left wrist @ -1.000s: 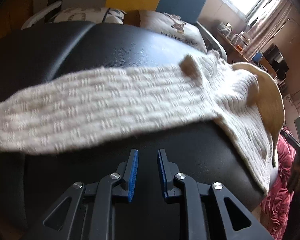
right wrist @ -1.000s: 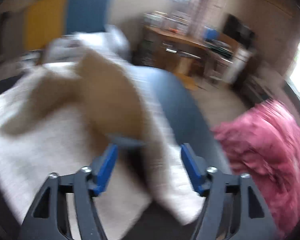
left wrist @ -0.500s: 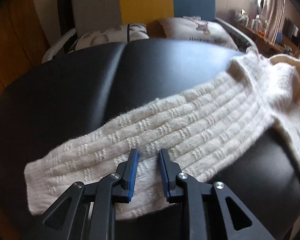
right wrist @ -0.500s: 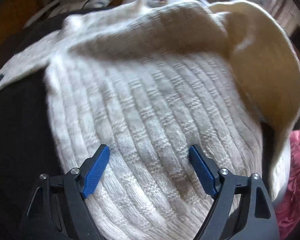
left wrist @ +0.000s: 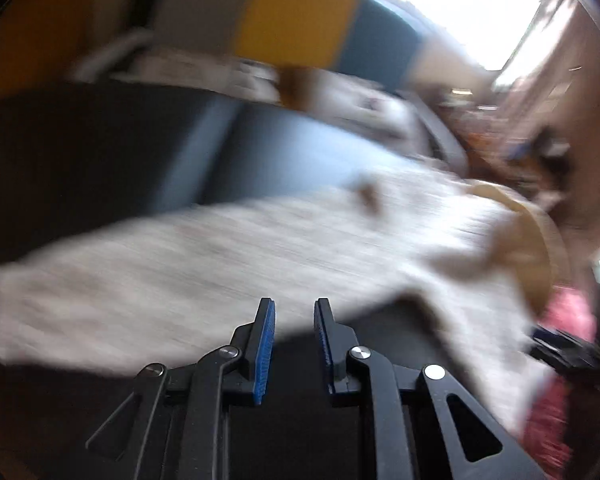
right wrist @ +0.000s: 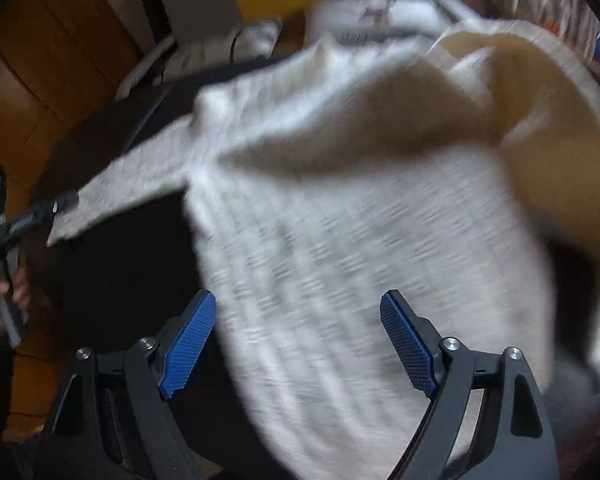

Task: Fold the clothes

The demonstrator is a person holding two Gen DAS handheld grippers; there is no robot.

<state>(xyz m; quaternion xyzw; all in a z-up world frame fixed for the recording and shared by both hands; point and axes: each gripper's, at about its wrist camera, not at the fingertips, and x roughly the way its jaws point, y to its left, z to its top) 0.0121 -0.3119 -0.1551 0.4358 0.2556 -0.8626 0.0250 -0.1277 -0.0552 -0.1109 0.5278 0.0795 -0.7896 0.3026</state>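
Black padded surface (left wrist: pixel 100 152), shiny like leather, fills most of both views and carries the whole job, and both shots are pretty smeared with blur.

Left wrist view, nearest first: the left gripper (left wrist: pixel 294 308) sits at the bottom centre with its blue-padded fingers (left wrist: pixel 265 344) a narrow gap apart. Nothing is pinched between them, so they're released; they've just been closing a little. Right past the tips, the cream knit sweater (left wrist: pixel 204 264) has its long sleeve stretched from the left edge across to the right, where it meets the body of the garment. A tan inner lining (left wrist: pixel 528 256) shows at the right side. Further back, at the top, there's a yellow and blue chair back (left wrist: pixel 300 16) with pale cushions (left wrist: pixel 364 104), and a bright window (left wrist: pixel 472 4) in the upper right. Something pink (left wrist: pixel 568 320) lies at the far right edge.

Right wrist view: the right gripper (right wrist: pixel 298 306) is at the bottom, fingers (right wrist: pixel 188 340) spread wide with nothing clamped, having just been opening. The sweater (right wrist: pixel 340 240) body spreads under and beyond them, filling the centre, with the sleeve running off to the middle left. At that left edge you can see the other gripper's tip (right wrist: pixel 40 212) by the cuff and a hand (right wrist: pixel 0 300) below it.
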